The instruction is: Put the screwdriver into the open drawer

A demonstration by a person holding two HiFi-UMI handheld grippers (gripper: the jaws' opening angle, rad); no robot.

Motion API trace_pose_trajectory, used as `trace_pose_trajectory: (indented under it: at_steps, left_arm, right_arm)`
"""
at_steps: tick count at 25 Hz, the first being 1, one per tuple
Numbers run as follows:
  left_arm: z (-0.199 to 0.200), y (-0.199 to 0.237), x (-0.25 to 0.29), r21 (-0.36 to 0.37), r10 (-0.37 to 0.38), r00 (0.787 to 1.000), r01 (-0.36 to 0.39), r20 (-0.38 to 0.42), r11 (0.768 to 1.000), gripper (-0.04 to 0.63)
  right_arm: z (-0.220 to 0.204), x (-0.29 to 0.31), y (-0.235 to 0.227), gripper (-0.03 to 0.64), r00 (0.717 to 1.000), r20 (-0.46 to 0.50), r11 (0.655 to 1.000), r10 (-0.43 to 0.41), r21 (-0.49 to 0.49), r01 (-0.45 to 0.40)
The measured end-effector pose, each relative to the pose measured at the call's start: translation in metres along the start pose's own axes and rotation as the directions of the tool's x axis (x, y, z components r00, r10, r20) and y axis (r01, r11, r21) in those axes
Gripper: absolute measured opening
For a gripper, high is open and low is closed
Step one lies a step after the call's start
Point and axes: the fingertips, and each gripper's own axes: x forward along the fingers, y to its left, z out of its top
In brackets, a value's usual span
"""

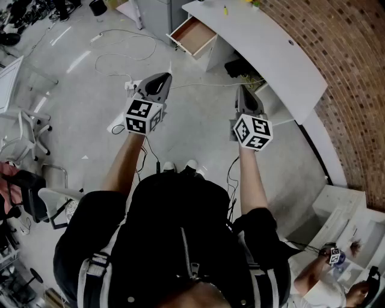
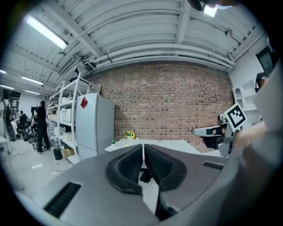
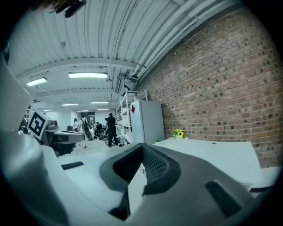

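The open drawer (image 1: 194, 36) shows its brown inside under the near end of a white curved desk (image 1: 264, 42), far ahead of me. A small yellow thing (image 1: 225, 10) on the desk top may be the screwdriver; it is too small to tell. I hold both grippers up at chest height over the floor, well short of the desk. My left gripper (image 1: 157, 78) (image 2: 143, 148) has its jaws together with nothing between them. My right gripper (image 1: 243, 90) (image 3: 142, 148) is also shut and empty. Each gripper shows at the edge of the other's view.
A brick wall (image 1: 343, 54) runs behind the desk. Cables (image 1: 120, 60) trail over the floor ahead, and office chairs (image 1: 30, 132) stand at the left. A fridge (image 2: 95, 126) and shelves (image 2: 62, 119) stand left of the desk, with people (image 2: 40, 126) beyond. Another person's hand (image 1: 328, 271) is at the bottom right.
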Motion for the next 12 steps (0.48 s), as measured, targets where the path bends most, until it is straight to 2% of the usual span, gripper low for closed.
trace_pose_trajectory:
  at_steps: [7,10,12]
  left_arm:
    - [-0.006,0.005,-0.004,-0.002,0.001,1.000,-0.001,-0.007,1.000,0.032]
    - [-0.009,0.008,-0.004,-0.004,0.002,1.000,-0.002,-0.010,1.000,0.032]
    - [-0.010,0.010,-0.003,-0.005,0.002,1.000,-0.002,-0.013,1.000,0.032]
  right_arm:
    - [0.001,-0.001,0.013,0.009,0.999,0.028,1.000,0.016,-0.004,-0.016]
    - [-0.001,0.000,0.018,0.078,0.999,0.019,0.999,0.030,-0.016,-0.029]
    - [-0.003,0.003,0.021,0.155,0.999,0.003,0.999,0.039,-0.024,-0.039]
